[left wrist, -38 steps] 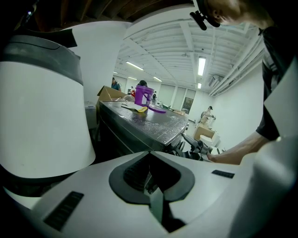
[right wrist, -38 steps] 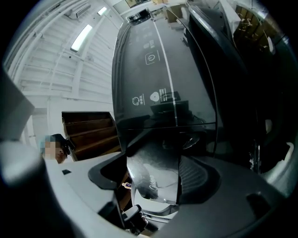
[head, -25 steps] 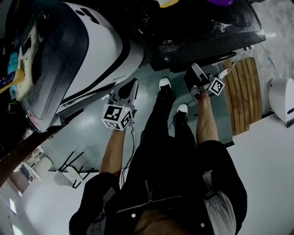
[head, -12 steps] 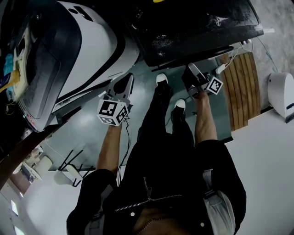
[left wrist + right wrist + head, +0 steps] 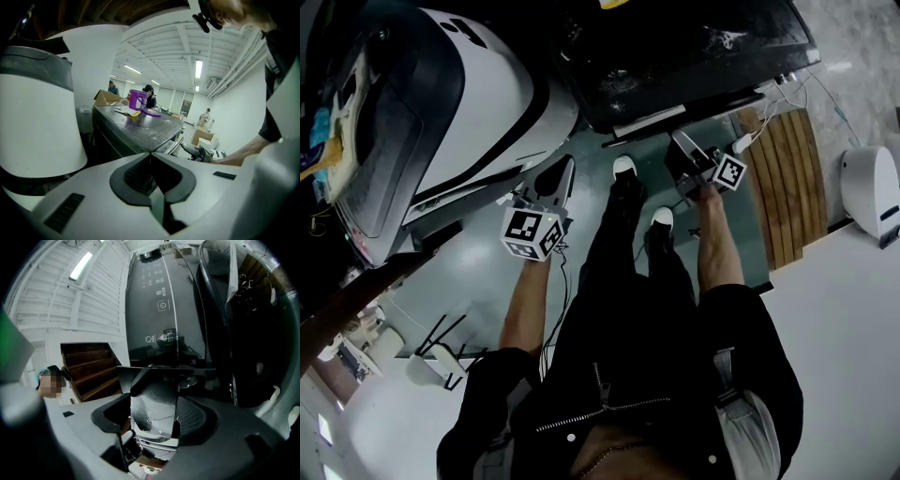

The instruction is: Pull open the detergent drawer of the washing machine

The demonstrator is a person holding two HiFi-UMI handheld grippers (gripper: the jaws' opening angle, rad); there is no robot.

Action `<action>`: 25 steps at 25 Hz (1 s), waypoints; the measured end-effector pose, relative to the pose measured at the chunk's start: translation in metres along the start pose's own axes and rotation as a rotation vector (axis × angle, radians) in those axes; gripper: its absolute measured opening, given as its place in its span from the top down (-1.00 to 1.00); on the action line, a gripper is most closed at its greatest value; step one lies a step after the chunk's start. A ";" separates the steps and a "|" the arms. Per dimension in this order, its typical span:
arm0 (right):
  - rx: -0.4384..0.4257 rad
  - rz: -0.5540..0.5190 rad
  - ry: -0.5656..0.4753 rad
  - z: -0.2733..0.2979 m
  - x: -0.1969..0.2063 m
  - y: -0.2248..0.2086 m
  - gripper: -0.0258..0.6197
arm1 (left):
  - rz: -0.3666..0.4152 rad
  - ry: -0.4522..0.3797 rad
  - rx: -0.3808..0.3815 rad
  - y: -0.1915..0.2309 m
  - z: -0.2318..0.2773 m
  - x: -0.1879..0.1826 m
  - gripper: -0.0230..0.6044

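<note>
The black washing machine [image 5: 161,305] stands under a dark speckled top [image 5: 694,47]. Its detergent drawer [image 5: 647,120] shows as a pale strip at the top's near edge. In the right gripper view the glossy drawer front [image 5: 154,413] fills the gap between the jaws. My right gripper [image 5: 678,145] [image 5: 154,425] is shut on it, one pad on each side. My left gripper [image 5: 565,171] [image 5: 151,157] hangs apart from the drawer, beside a white machine, with its tips together and nothing held.
A large white machine [image 5: 478,94] stands close on the left. A slatted wooden board [image 5: 787,178] and a white appliance [image 5: 867,187] lie to the right. The person's shoes [image 5: 623,169] are between the grippers. A purple jug [image 5: 137,99] stands on the dark top.
The right gripper has drifted slightly up and left in the head view, still at the drawer front. The pale drawer strip shows more plainly. The left gripper has shifted only a little.
</note>
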State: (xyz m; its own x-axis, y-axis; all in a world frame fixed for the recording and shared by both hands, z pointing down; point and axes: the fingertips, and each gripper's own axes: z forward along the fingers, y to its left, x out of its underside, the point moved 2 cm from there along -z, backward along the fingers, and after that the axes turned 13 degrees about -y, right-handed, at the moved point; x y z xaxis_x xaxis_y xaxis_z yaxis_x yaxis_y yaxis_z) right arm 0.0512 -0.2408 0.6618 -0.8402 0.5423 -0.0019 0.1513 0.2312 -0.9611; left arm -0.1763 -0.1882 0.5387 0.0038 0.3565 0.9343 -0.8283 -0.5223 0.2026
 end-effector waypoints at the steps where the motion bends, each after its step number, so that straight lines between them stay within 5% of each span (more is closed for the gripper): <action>1: -0.001 0.002 0.001 -0.003 0.000 0.000 0.02 | -0.001 0.000 -0.001 -0.002 -0.001 0.001 0.86; 21: 0.034 -0.010 0.073 -0.052 0.011 0.011 0.14 | 0.001 -0.001 0.007 -0.028 -0.017 0.008 0.86; 25: 0.064 -0.048 0.078 -0.050 0.012 0.011 0.03 | -0.001 0.002 0.009 -0.029 -0.021 0.012 0.86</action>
State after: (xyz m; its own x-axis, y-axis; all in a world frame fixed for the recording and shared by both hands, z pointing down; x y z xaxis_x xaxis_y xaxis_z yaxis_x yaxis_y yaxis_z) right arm 0.0690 -0.1915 0.6645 -0.8024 0.5933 0.0641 0.0759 0.2080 -0.9752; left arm -0.1643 -0.1524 0.5378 0.0035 0.3583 0.9336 -0.8230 -0.5293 0.2062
